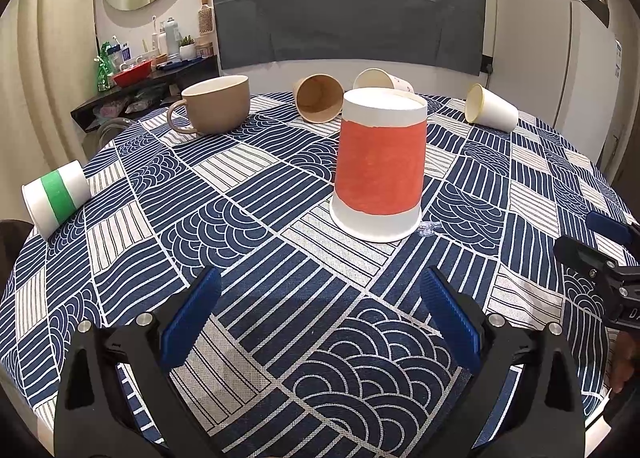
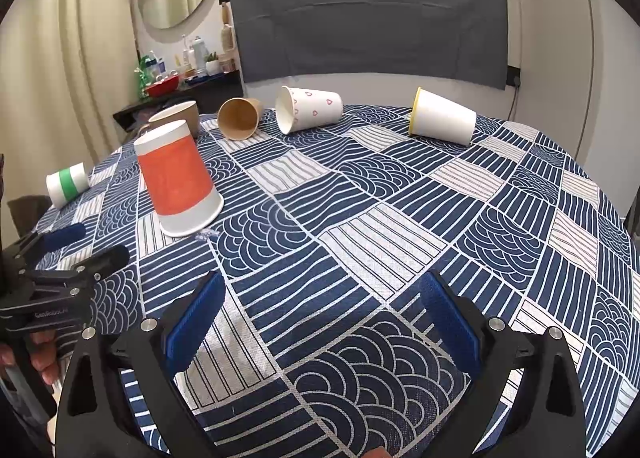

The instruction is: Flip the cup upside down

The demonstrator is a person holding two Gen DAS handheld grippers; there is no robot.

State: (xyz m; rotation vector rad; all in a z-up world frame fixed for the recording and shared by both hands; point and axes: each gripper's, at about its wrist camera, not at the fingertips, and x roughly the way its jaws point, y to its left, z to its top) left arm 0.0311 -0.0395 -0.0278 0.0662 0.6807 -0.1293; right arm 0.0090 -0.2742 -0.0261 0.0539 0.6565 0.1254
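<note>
Blue-and-white patterned cloth (image 1: 248,218) covers the round table, where the orange-banded paper cup (image 1: 378,166) stands mouth-down near the middle. Directly before it, the left gripper (image 1: 320,310) hangs with jaws spread wide, empty and touching nothing, bare cloth between its fingers and the cup. The right gripper (image 2: 320,310), to the cup's right, is likewise wide open and empty. Behind the cup sit a tan mug (image 1: 216,104) and three tipped cups: brown (image 1: 318,98), heart-printed (image 2: 310,108) and yellow-rimmed (image 2: 442,118). A green-striped cup (image 1: 56,194) lies at the table's edge, far left of the cup.
</note>
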